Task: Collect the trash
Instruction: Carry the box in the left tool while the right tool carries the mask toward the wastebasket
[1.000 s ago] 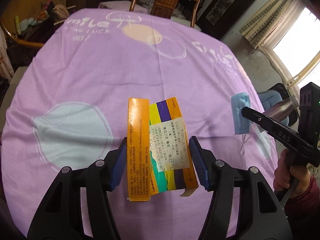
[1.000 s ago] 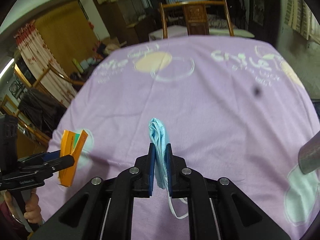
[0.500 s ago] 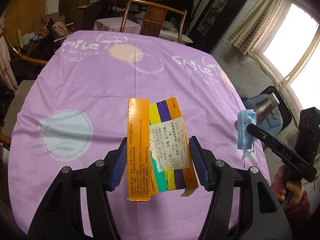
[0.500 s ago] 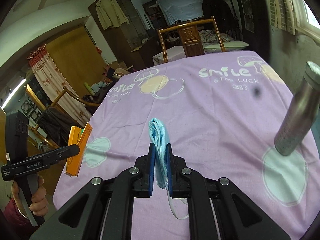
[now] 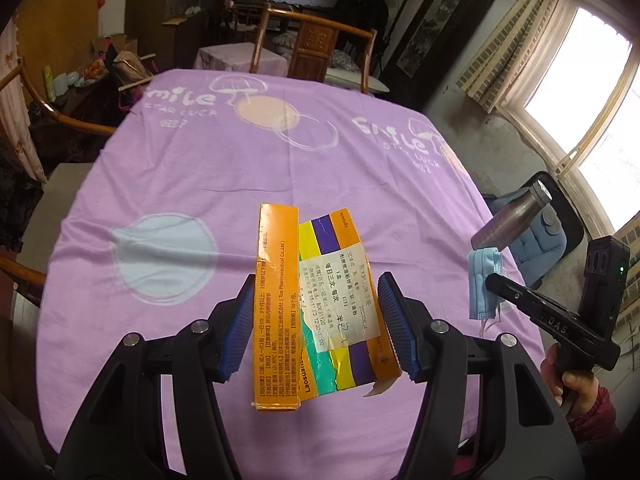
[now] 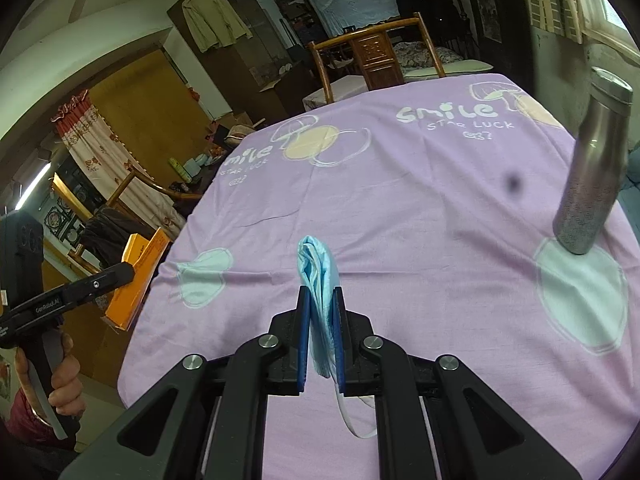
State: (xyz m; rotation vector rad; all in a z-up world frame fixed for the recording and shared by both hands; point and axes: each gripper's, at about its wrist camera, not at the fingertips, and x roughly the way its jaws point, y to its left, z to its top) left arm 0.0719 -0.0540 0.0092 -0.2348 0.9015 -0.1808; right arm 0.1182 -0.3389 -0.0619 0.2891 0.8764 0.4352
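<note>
The left gripper pinches a flattened orange box between its blue fingers, which press on the two long edges; the box hangs clear above the near edge of the counter, over its purple cloth. It looks like thin, torn cardboard: light, stiff across its width but ready to buckle or spring open along the creases, so a hold across the folded edges near the middle, as here, seems the safest, and a harder squeeze would only crush it. The right gripper has its fingers pressed nearly together on a blue mask, also lifted off the counter, toward the near right edge in the left wrist view. The mask is soft, limp and very light; it is bunched in the pinch, and one white ear loop dangles below the fingers, which could snag on something. Gripping the gathered fabric rather than the loop is likely the surer hold. Count: one box, one mask, two grippers. One steel bottle stands near the right edge of the counter, on a pale circle of the cloth; it is probably not trash. No other loose piece lies on the cloth, and no bin shows in either view.
</note>
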